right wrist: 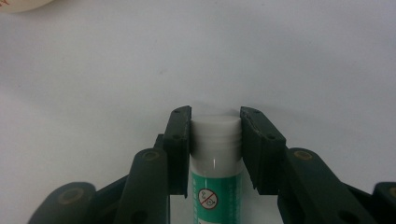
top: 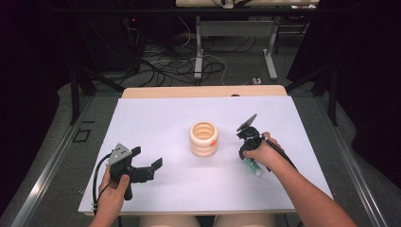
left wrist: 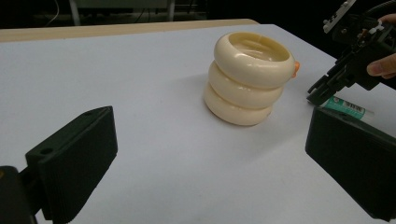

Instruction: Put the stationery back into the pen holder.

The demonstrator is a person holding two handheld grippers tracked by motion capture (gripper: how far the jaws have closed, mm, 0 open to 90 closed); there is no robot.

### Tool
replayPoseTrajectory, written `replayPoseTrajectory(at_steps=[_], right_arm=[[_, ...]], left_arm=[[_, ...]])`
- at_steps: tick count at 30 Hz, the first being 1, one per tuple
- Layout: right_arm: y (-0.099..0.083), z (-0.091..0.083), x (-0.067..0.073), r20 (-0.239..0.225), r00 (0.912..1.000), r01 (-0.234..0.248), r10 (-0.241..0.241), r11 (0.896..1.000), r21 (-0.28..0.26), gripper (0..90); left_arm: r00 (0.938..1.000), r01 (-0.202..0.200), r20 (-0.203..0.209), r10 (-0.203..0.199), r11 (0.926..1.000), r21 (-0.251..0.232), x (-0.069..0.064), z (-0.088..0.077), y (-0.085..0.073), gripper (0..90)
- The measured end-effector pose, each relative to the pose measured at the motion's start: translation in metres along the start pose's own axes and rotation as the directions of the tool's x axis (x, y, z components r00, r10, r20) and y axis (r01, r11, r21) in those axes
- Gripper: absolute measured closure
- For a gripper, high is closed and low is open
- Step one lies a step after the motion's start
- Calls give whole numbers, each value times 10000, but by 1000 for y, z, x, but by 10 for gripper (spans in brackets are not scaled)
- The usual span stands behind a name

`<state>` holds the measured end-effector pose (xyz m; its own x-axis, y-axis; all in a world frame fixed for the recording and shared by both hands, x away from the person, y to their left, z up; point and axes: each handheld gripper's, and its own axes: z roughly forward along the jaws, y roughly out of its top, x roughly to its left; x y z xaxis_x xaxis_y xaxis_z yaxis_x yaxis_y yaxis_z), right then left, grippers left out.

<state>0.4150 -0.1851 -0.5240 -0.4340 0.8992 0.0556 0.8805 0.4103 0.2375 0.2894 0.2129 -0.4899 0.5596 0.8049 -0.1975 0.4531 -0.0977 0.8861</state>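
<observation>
A green-and-white tube [right wrist: 215, 189] with a white ribbed cap lies flat on the white table top [top: 156, 118]. My right gripper [right wrist: 215, 122] points down at it and is shut on its cap end, one pad on each side. From above, that gripper [top: 245, 155] is right of centre, with the tube [top: 254, 166] sticking out under the hand. A cream holder [top: 204, 138] made of three stacked rings, with a small orange spot, stands upright in the middle. My left gripper [top: 147, 157] rests at the front left, open and holding nothing. It faces the holder [left wrist: 247, 79] from well short of it.
The white board sits on a wooden table whose far edge [top: 203, 91] shows behind it. Metal rails run along both sides. Past the table are cables on the floor and table legs. Bare surface lies between the left gripper [left wrist: 210, 140] and the holder.
</observation>
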Motion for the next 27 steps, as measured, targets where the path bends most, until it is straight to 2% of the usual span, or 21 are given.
replayPoseTrajectory(at_steps=[10, 12, 13, 14, 17, 21, 25, 26, 27], right_arm=[[0, 0, 0, 21, 10000, -9, 8, 10000, 57, 650], [0, -2, -1, -188, 9998, -16, 21, 9997, 251, 650], [0, -1, 0, -24, 10000, -74, 74, 9999, 87, 650], [0, -1, 0, -46, 10000, -87, 87, 10000, 48, 650], [-1, -2, 0, -59, 9997, -217, 217, 9998, 7, 651], [0, -4, -2, -93, 9999, -142, 141, 9998, -107, 651], [0, -7, -2, -82, 9995, -306, 304, 9992, -256, 651], [0, -8, -4, -87, 9998, -163, 160, 9992, -357, 651], [1, -8, -4, -61, 9998, -217, 214, 9990, -396, 650]], left_arm=[[10000, 13, 7, -13, 10000, 3, 0, 0, 0, 21], [10000, 1, 6, -1, 10000, 14, 0, 0, 0, 21], [10000, -26, 5, 26, 10000, 31, 0, 0, 0, 21], [9999, -130, -10, 130, 9999, 56, 0, 0, 0, 21], [9999, -114, -13, 114, 9999, 81, 0, 1, 0, 21], [10000, 3, 2, -3, 10000, 76, -1, 1, -1, 21], [10000, -63, 16, 63, 9999, 132, -1, 2, -1, 21], [10000, -59, 14, 59, 9999, 132, -1, 2, -1, 21], [10000, -47, 19, 46, 9999, 146, -1, 2, -1, 21]])
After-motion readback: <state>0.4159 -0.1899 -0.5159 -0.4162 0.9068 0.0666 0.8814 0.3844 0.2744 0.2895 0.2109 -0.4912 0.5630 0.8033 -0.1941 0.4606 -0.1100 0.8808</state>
